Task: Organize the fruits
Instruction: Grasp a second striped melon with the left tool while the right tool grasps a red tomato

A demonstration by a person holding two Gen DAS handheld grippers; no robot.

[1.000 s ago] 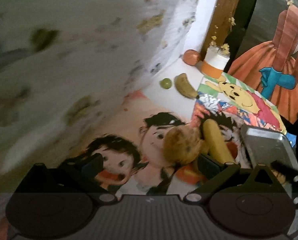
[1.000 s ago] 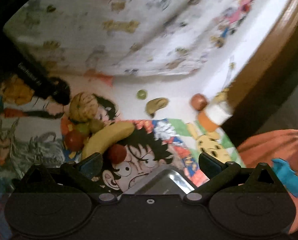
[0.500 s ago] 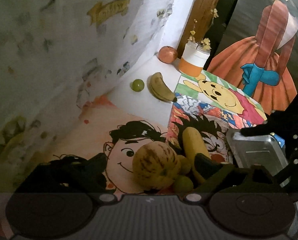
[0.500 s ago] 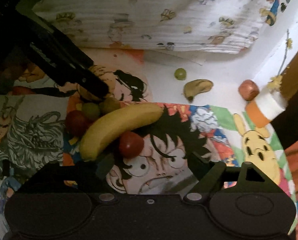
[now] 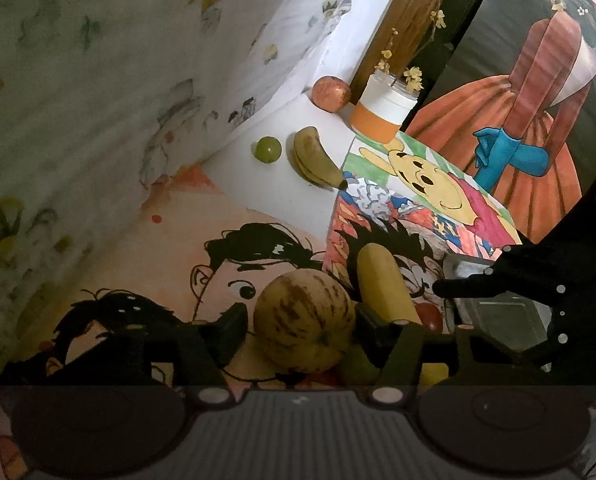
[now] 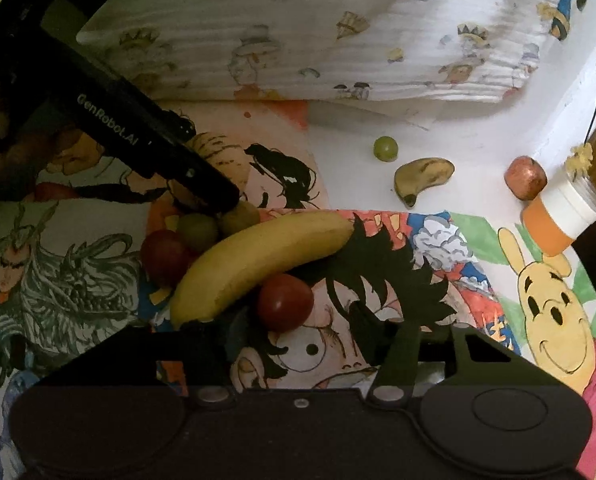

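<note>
Both grippers have dropped toward the fruit pile since a second ago; left gripper [image 5: 298, 322] straddles the melon [image 5: 303, 320], fingers apart, ready to lift it; right gripper [image 6: 298, 330], fingers apart, frames the tomato [image 6: 285, 301] beside the banana [image 6: 258, 254]; only the left view shows the tray [image 5: 509, 320].

Fruit pile [image 6: 234, 256] crowded; white tabletop [image 6: 353, 184] nr small banana [image 6: 423, 176] passable.

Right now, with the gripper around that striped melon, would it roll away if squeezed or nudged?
Probably yes. The melon is round and looks smooth, so it could slip from the left gripper. It seems heavy for its size. The banana alongside might stop it rolling that way.
</note>
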